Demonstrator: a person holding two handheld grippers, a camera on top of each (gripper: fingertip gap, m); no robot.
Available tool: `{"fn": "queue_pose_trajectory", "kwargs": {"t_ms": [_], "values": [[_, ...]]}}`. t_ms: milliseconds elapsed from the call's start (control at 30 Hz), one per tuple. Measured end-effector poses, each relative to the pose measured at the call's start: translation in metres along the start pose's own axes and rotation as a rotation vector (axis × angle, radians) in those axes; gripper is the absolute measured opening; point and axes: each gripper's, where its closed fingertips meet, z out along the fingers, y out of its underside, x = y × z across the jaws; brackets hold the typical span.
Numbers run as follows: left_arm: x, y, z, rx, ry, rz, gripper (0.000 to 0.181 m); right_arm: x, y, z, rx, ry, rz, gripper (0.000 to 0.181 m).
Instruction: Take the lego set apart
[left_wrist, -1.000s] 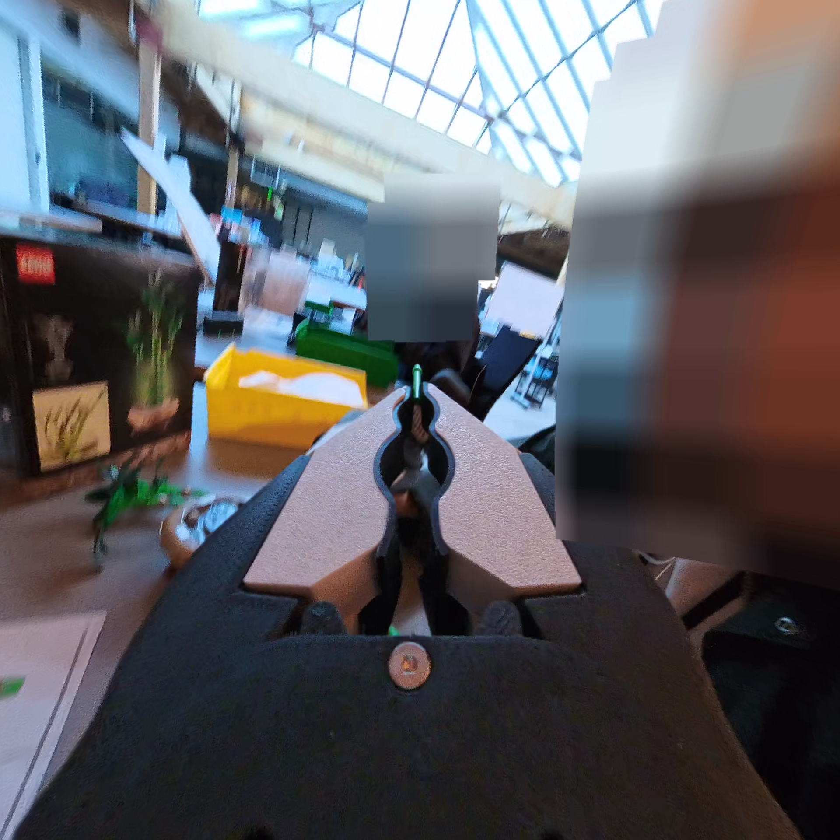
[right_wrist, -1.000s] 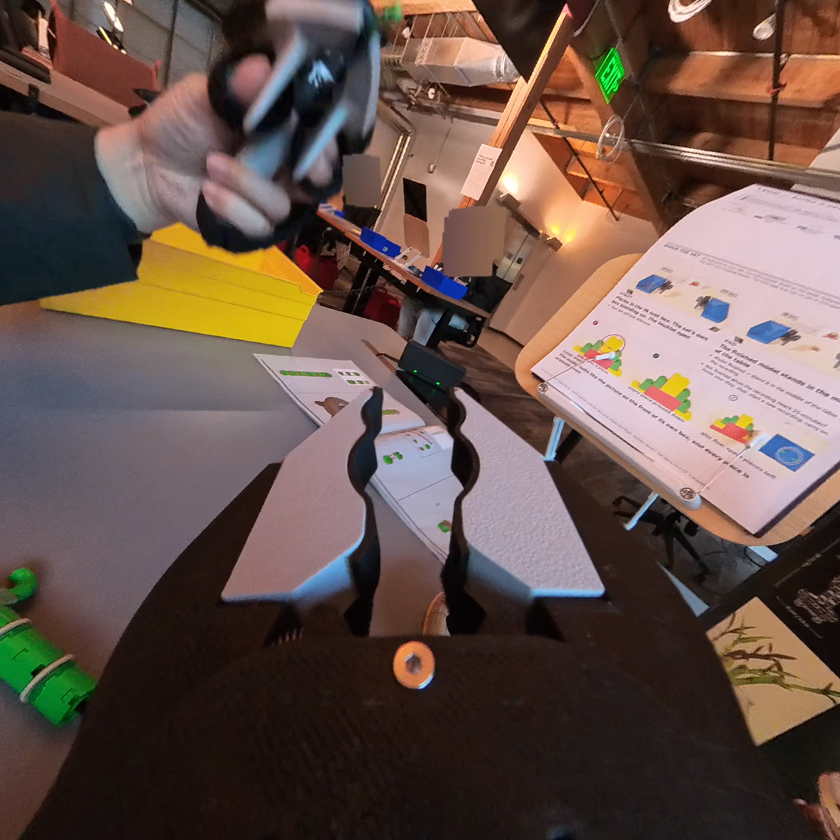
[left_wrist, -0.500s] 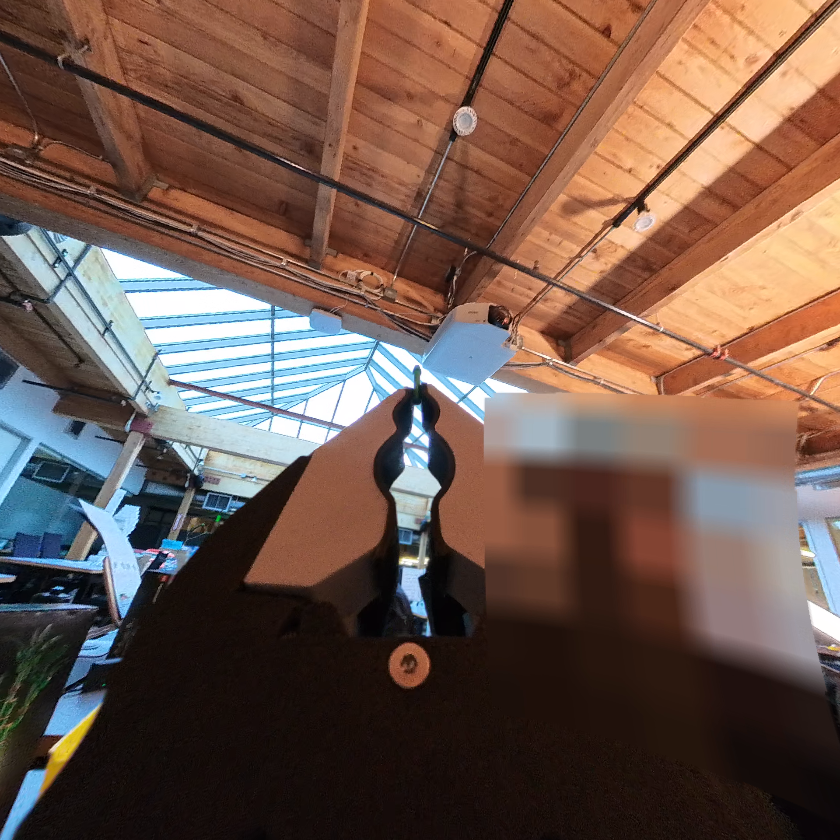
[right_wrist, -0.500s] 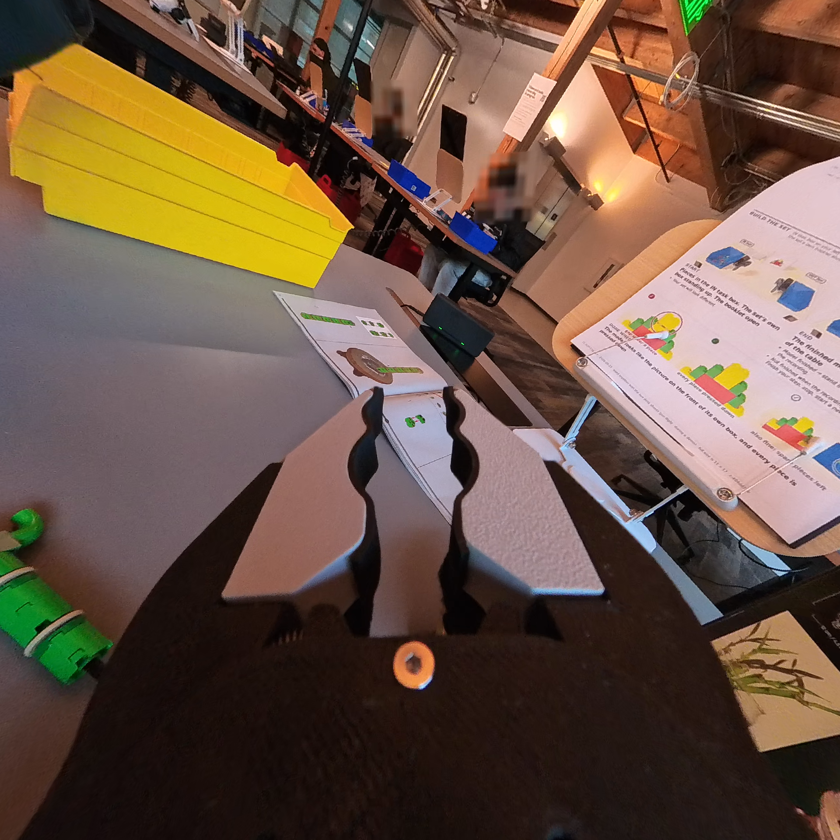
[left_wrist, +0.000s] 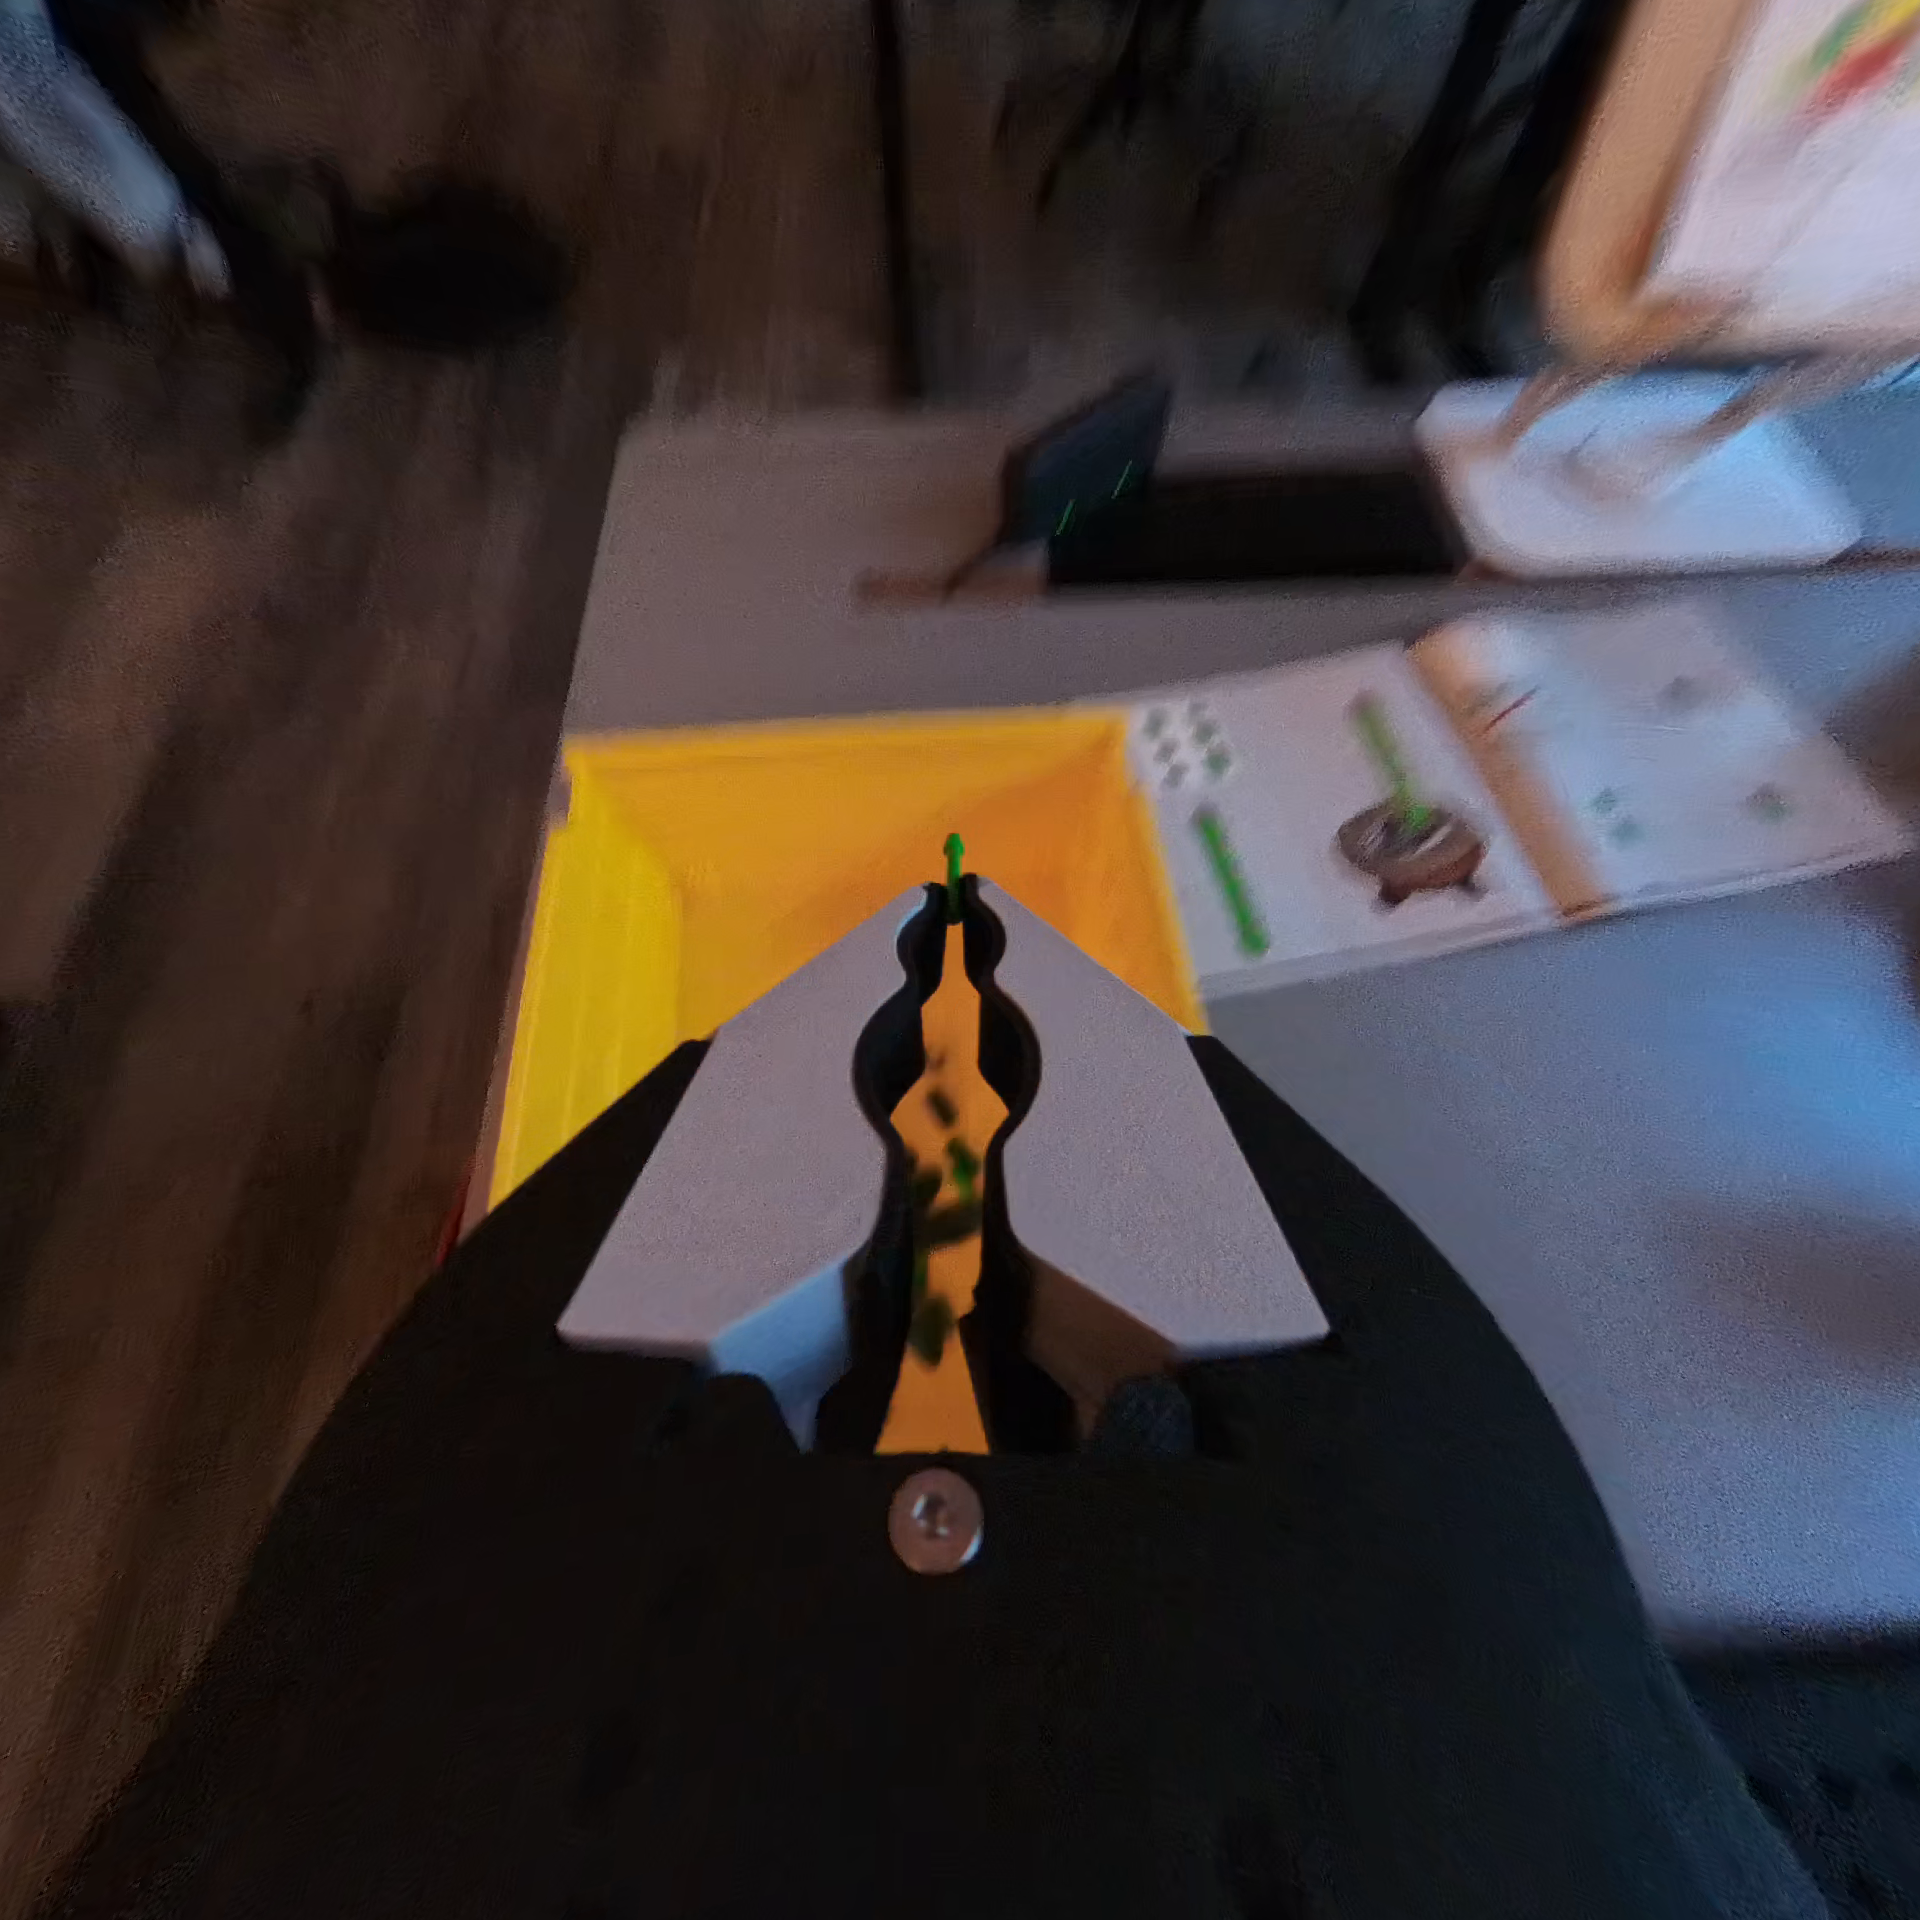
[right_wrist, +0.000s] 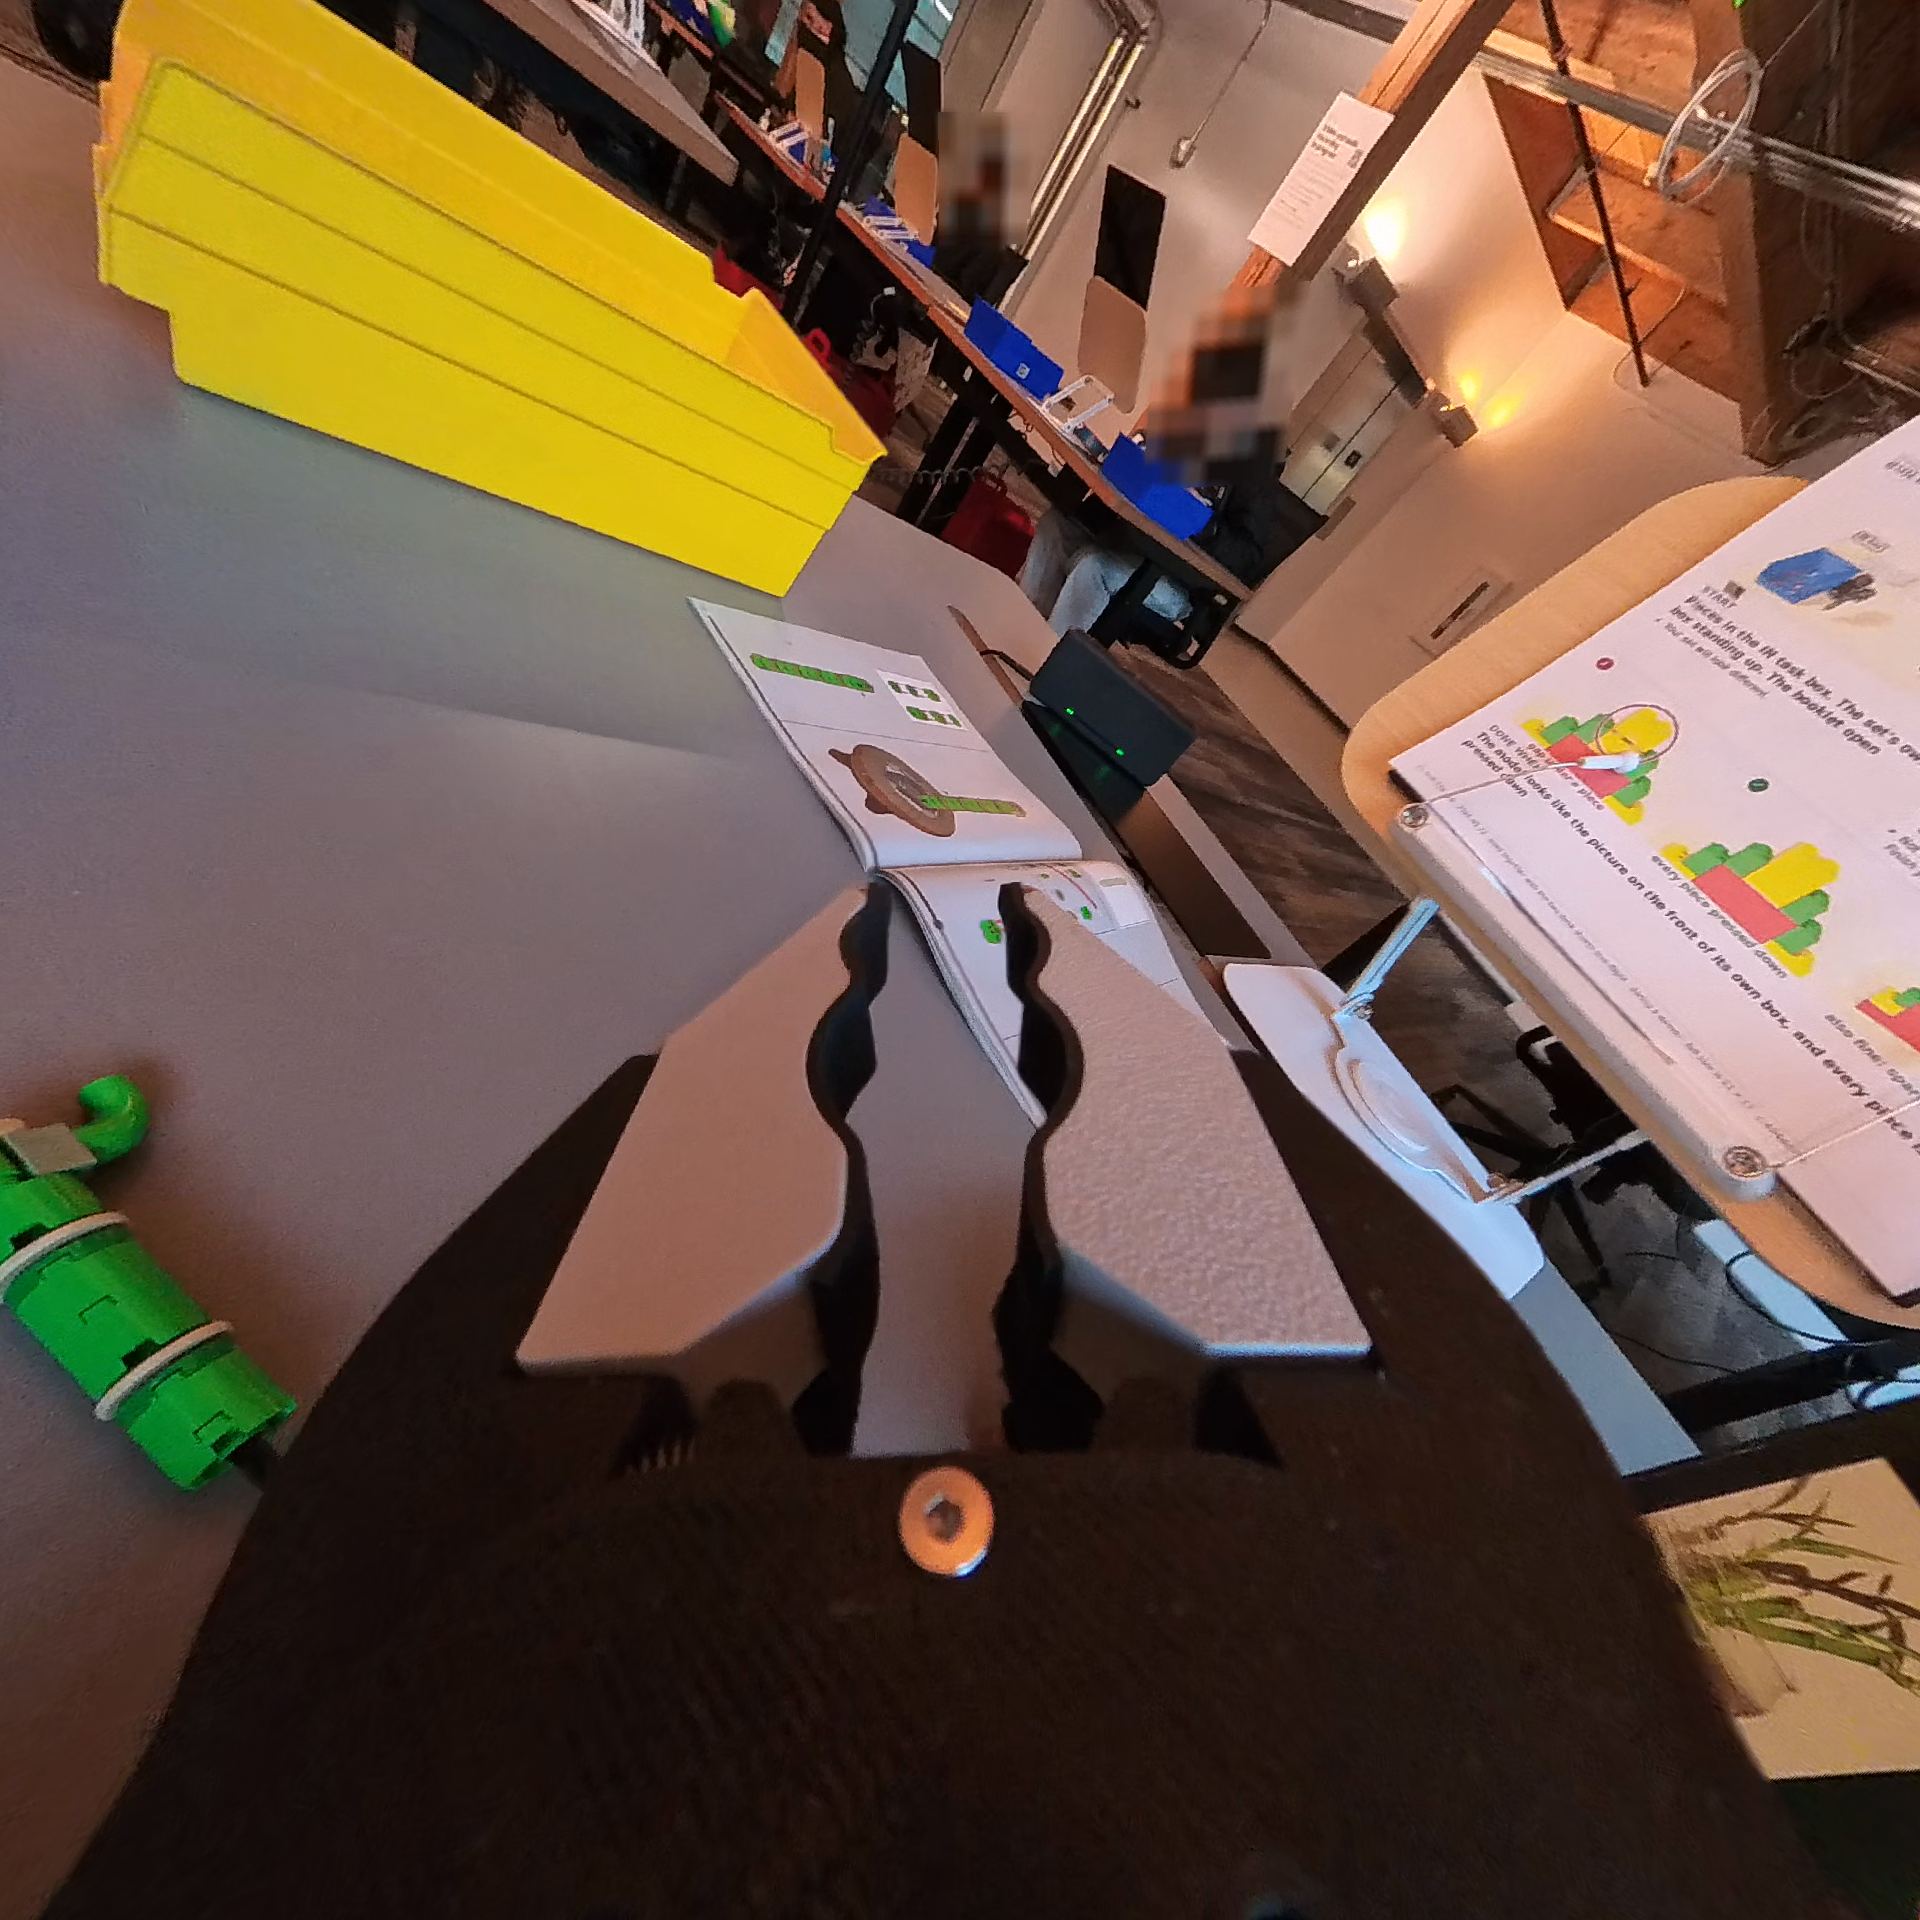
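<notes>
Over the bin: the left claw (left_wrist: 953, 896) is held above the open yellow plastic bin (left_wrist: 831, 800), its tips pinched on a thin bright-green lego piece (left_wrist: 953, 862) that sticks out past them.
Bin contents: several small green loose pieces (left_wrist: 940, 1195) are seen through the gap between the fingers, lying on the bin floor; the view is blurred, so no count can be made.
Right claw: the right claw (right_wrist: 940, 914) is spread and empty, held low over the grey table (right_wrist: 416, 831).
Remaining assembly: a green cylindrical lego stalk with white rings and a hooked end (right_wrist: 104, 1288) lies on the table to the left of the right claw, its segments joined.
Other items: an open instruction booklet (right_wrist: 894, 769) lies beside a stack of yellow trays (right_wrist: 468, 343).
Progress: the task is judged partly done; the pinched piece is not yet dropped, and the stalk is left to be separated.
</notes>
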Motion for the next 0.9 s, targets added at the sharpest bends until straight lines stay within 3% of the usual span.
{"fn": "queue_pose_trajectory", "kwargs": {"t_ms": [100, 200, 400, 467, 533, 633, 767, 833, 900], "values": [[-0.01, 0.043, 0.028, -0.17, 0.129, -0.141, 0.0, 0.002, -0.001, -0.001, 0.012, 0.016, -0.009, 0.019], [-0.037, 0.087, 0.053, -0.349, 0.059, -0.201, 0.0, 0.004, 0.008, 0.001, -0.026, 0.024, 0.007, 0.019], [-0.046, 0.122, 0.086, -0.44, 0.078, -0.243, 0.001, 0.002, 0.024, 0.008, -0.1, 0.02, -0.023, 0.019], [-0.052, 0.12, 0.088, -0.436, 0.049, -0.25, 0.006, 0.001, 0.027, 0.009, -0.113, 0.017, -0.026, 0.021], [-0.05, 0.111, 0.089, -0.395, 0.068, -0.285, 0.024, 0.0, 0.031, 0.01, -0.125, 0.006, -0.015, 0.021], [-0.043, 0.101, 0.087, -0.354, 0.109, -0.308, 0.032, 0.0, 0.036, 0.009, -0.136, -0.007, 0.005, 0.021], [-0.052, 0.1, 0.075, -0.365, 0.038, -0.285, 0.038, 0.006, 0.033, 0.005, -0.125, 0.005, 0.065, 0.021], [-0.05, 0.085, 0.067, -0.305, 0.035, -0.288, 0.033, 0.007, 0.029, 0.003, -0.116, -0.008, 0.087, 0.021], [-0.034, 0.05, 0.057, -0.164, 0.103, -0.274, 0.027, 0.0, 0.027, 0.002, -0.107, -0.063, 0.125, 0.021]]}}
